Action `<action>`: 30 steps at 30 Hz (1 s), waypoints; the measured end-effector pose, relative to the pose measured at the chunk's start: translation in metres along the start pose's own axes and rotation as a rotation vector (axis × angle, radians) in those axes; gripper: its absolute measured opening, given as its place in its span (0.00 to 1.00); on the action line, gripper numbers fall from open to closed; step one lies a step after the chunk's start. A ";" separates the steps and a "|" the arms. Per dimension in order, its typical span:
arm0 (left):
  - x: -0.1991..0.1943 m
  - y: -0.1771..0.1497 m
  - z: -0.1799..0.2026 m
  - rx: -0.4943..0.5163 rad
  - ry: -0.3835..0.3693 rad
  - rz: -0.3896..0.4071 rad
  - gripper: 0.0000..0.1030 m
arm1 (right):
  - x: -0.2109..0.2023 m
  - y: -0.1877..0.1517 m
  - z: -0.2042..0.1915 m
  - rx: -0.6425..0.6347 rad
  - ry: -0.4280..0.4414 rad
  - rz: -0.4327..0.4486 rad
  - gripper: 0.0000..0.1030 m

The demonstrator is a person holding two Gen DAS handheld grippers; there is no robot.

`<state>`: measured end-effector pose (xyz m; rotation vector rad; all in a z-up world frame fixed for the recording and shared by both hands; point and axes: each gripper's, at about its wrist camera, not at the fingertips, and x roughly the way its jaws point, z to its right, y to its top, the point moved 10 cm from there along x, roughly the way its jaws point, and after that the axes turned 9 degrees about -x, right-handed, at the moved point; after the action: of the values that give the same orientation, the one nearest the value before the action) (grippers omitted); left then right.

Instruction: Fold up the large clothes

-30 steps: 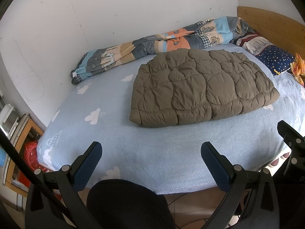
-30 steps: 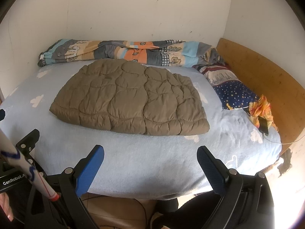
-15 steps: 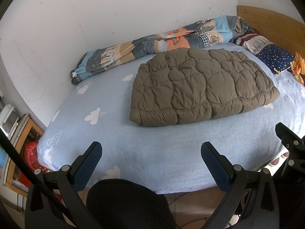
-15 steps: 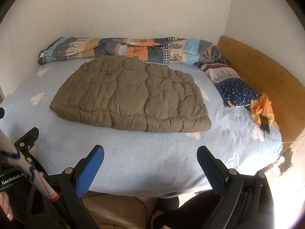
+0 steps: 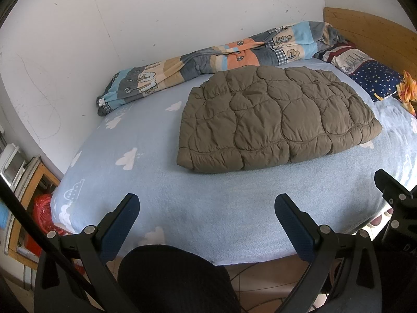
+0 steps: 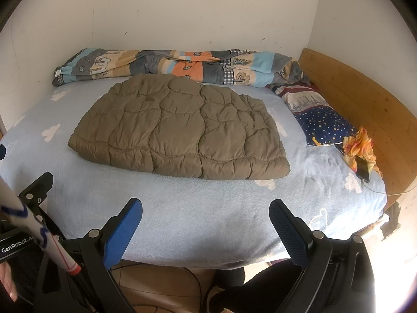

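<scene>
A brown quilted jacket (image 6: 179, 127) lies already folded into a flat slab mid-bed, likely so it can be folded again or left finished. The left gripper (image 5: 206, 212) and right gripper (image 6: 206, 216) hover spread and empty at the near edge of the blue cloud-print sheet (image 6: 198, 208). A rolled patterned blanket (image 6: 169, 65) lines the far white wall.

Over the last second we see the right wrist view shift: the folded brown jacket (image 6: 179, 127) now sits a little lower in the frame, and the rolled patterned blanket (image 6: 179, 65) along the wall drops with it. In the left wrist view, the right gripper (image 5: 393, 195) at the right edge sits slightly lower than a second ago.
</scene>
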<state>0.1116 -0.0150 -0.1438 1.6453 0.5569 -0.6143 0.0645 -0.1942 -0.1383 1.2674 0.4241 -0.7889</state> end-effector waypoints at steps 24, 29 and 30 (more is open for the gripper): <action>0.002 0.003 -0.013 -0.013 -0.007 0.010 1.00 | 0.002 0.000 0.000 -0.036 0.009 0.006 0.97; 0.008 0.005 -0.017 -0.017 0.000 0.000 1.00 | 0.005 0.003 0.001 -0.048 0.019 0.000 0.97; 0.011 0.006 -0.017 -0.017 0.008 -0.005 1.00 | 0.006 0.003 0.002 -0.049 0.021 -0.002 0.97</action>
<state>0.1249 0.0015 -0.1448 1.6309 0.5708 -0.6060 0.0708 -0.1976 -0.1400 1.2306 0.4592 -0.7627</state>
